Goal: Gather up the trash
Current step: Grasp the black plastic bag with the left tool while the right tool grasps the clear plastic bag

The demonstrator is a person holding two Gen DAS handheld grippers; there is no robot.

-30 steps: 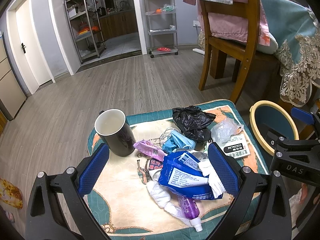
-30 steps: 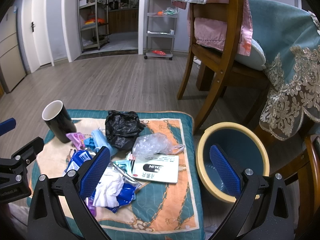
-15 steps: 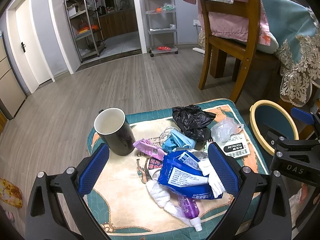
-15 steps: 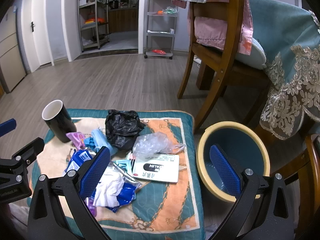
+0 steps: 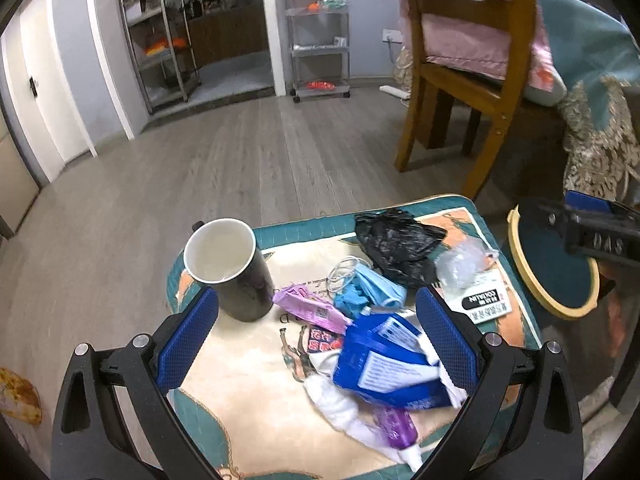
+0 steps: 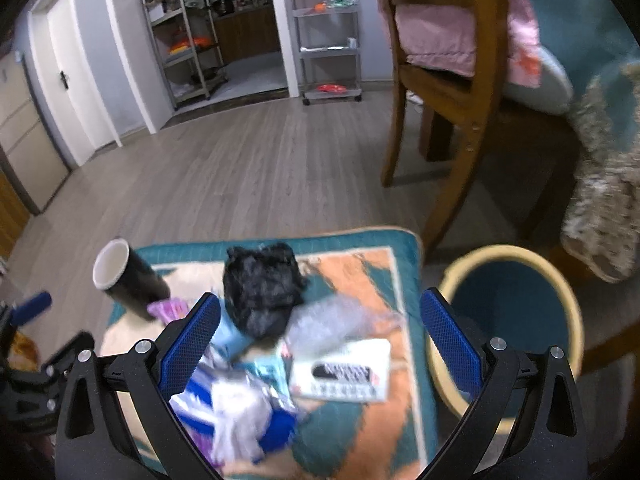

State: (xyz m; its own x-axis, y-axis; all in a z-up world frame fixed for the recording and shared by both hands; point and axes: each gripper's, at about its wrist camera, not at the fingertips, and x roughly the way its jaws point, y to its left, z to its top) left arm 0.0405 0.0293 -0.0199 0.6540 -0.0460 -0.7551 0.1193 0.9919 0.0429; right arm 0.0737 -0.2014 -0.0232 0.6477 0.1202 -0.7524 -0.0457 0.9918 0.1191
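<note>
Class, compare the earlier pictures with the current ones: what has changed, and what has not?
The right gripper has swung left and now hangs over the crumpled black plastic bag and clear plastic wrap; its view is motion-blurred. The left gripper barely shifted. Both remain open and empty; the trash and black mug lie unmoved.

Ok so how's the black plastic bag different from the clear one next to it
The black plastic bag is opaque and dark; the clear plastic bag is see-through and pale. The black one looks bulkier and lies nearer the cushion's far edge; the clear one rests partly on a white box. Both are crumpled, lying on the cushion.
</note>
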